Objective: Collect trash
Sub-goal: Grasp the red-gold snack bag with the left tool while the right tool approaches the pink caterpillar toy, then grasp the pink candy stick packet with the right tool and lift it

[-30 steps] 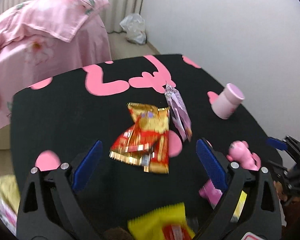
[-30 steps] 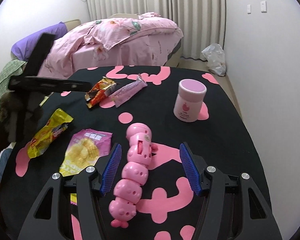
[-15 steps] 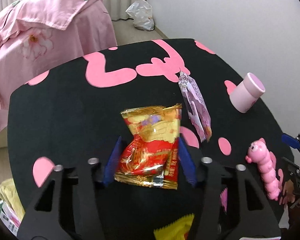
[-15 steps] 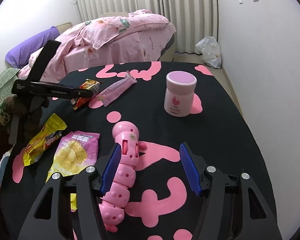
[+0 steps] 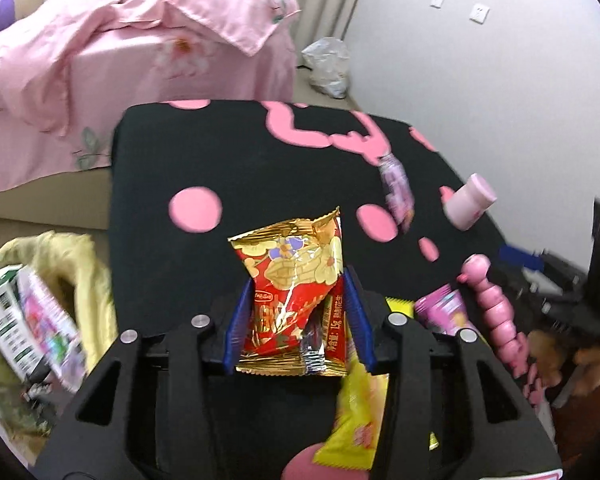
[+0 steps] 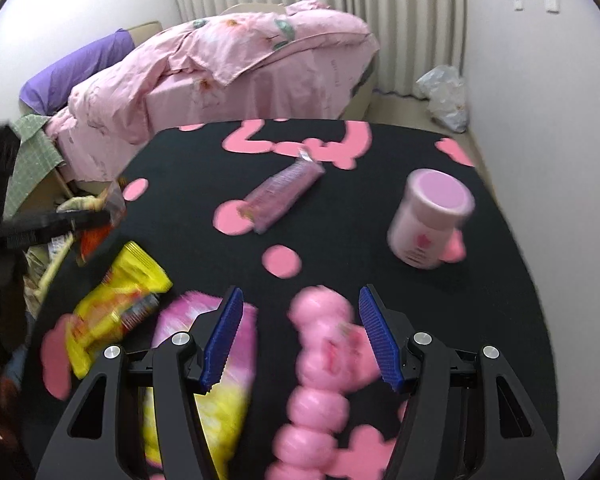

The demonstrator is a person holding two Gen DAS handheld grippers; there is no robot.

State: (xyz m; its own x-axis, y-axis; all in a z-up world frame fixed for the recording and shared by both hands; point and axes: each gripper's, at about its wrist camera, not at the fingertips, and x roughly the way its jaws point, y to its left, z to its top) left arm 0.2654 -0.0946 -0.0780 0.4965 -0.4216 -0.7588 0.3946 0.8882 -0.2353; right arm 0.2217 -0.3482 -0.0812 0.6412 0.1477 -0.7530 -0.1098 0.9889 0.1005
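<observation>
My left gripper [image 5: 296, 320] is shut on a red and gold snack packet [image 5: 296, 284] and holds it above the black table with pink shapes [image 5: 204, 160], near its left edge. A yellow bag of trash [image 5: 40, 300] sits beside the table at the left. My right gripper [image 6: 300, 336] is open over a pink caterpillar toy [image 6: 320, 368]. A yellow wrapper [image 6: 116, 304], a pink and yellow packet [image 6: 220, 360] and a purple wrapper [image 6: 284, 192] lie on the table.
A pink jar [image 6: 432, 220] stands on the table at the right. A bed with pink bedding [image 6: 228, 64] is behind the table. A clear plastic bag [image 6: 444, 96] lies on the floor by the wall.
My left gripper closed on the red and gold packet, lifted it and carried it left toward the trash bag. My right gripper moved forward over the caterpillar toy.
</observation>
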